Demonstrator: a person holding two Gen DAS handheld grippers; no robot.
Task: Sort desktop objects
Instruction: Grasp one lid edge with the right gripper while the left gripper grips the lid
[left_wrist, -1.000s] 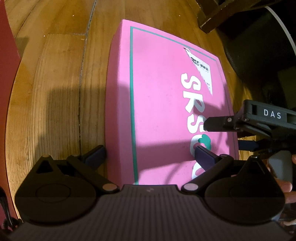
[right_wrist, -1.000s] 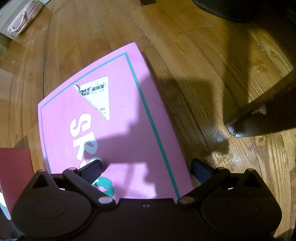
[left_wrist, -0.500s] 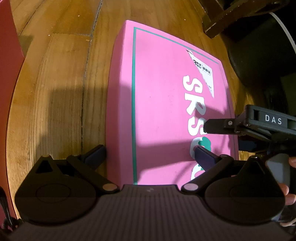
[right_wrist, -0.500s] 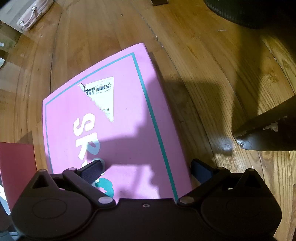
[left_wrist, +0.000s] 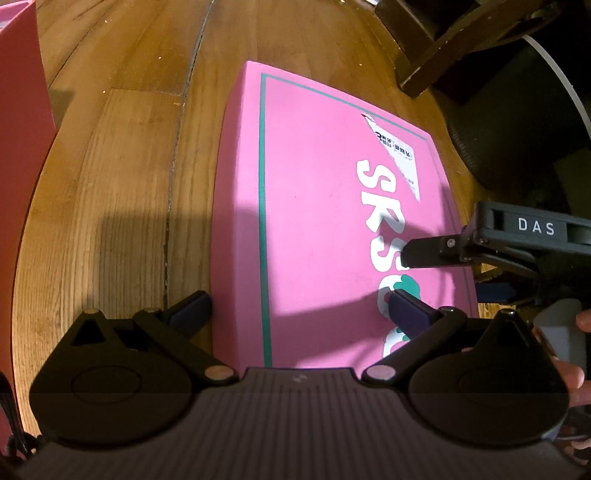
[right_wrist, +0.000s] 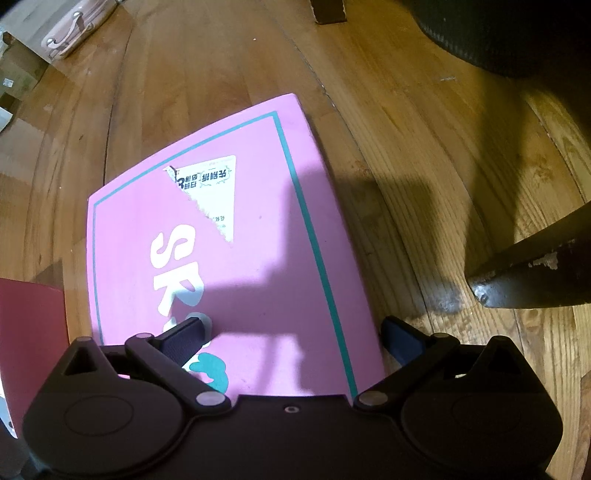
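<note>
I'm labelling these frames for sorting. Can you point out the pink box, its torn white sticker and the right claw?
pink box (left_wrist: 317, 236): left wrist view, bare pink top face.
torn white sticker (right_wrist: 216, 192): right wrist view, middle of the printed label.
right claw (right_wrist: 295, 336): right wrist view, midway between its fingertips.

floor (left_wrist: 122, 155): you've got wood planks, a dark seam running between boards, shadows across them
furniture leg (right_wrist: 535, 277): dark wood, chipped paint at its tip, at your right in the right wrist view
dark wooden base (left_wrist: 436, 44): top right of your left wrist view, resting on the floor
round dark object (left_wrist: 517, 122): textured black side, pale rim, just beside that base
pale case (right_wrist: 70, 29): metal handles, far top left corner
cardboard boxes (right_wrist: 14, 74): along your far left edge, blurred
</note>
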